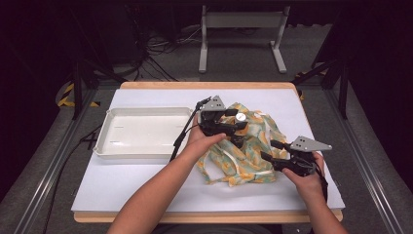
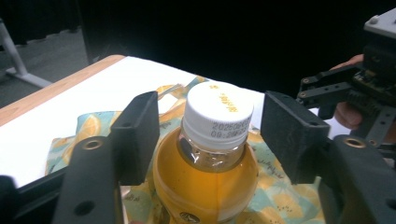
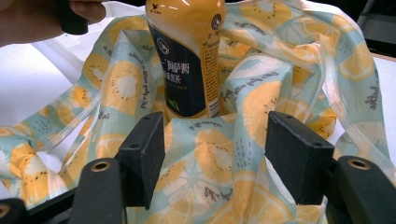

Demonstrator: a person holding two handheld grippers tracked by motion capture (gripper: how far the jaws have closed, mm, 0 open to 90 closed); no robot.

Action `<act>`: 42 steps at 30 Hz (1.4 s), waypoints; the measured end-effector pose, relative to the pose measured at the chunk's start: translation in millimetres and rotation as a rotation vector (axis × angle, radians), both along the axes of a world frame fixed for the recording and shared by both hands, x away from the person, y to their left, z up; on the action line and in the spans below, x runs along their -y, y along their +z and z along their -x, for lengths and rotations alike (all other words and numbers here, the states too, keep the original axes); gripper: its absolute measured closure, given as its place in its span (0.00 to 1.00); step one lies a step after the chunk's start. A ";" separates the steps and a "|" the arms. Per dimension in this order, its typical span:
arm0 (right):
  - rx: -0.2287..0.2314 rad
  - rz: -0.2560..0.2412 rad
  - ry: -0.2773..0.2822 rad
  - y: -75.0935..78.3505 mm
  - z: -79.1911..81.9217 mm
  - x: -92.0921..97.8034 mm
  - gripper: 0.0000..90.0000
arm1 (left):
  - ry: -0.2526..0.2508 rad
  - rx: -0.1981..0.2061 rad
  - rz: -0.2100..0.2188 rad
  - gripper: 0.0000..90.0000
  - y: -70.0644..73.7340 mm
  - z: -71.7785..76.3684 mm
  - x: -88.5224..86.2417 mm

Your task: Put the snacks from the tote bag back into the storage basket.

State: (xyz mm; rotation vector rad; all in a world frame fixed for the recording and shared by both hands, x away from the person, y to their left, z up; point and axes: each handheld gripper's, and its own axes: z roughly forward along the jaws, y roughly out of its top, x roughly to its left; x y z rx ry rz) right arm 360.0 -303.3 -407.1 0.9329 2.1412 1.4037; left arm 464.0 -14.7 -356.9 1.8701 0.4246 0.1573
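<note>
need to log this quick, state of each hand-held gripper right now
left hand-held gripper: open, jaws either side of the bottle.
right hand-held gripper: open over the bag.

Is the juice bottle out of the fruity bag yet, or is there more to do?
Not yet. The bottle stands upright in the crumpled bag. The left tool has its jaws open on either side of the white cap, not gripping. The right tool is open at the bag's cloth. Grabbing and lifting remain.
</note>
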 end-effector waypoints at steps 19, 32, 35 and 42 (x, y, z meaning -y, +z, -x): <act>-0.008 -0.007 0.004 -1.2 -1.2 -1.4 0.42 | 0.010 0.042 -0.041 0.65 3.7 6.0 4.2; -0.014 -0.003 0.003 -1.4 -1.1 -0.5 0.42 | -0.007 0.052 -0.020 0.65 23.6 10.5 2.9; -0.014 -0.002 0.005 -1.4 -1.6 -1.4 0.42 | -0.010 0.051 -0.010 0.65 30.2 10.6 1.8; -0.026 0.004 0.011 -2.4 -2.6 -2.4 0.41 | -0.017 0.064 0.006 0.65 43.0 11.5 -0.5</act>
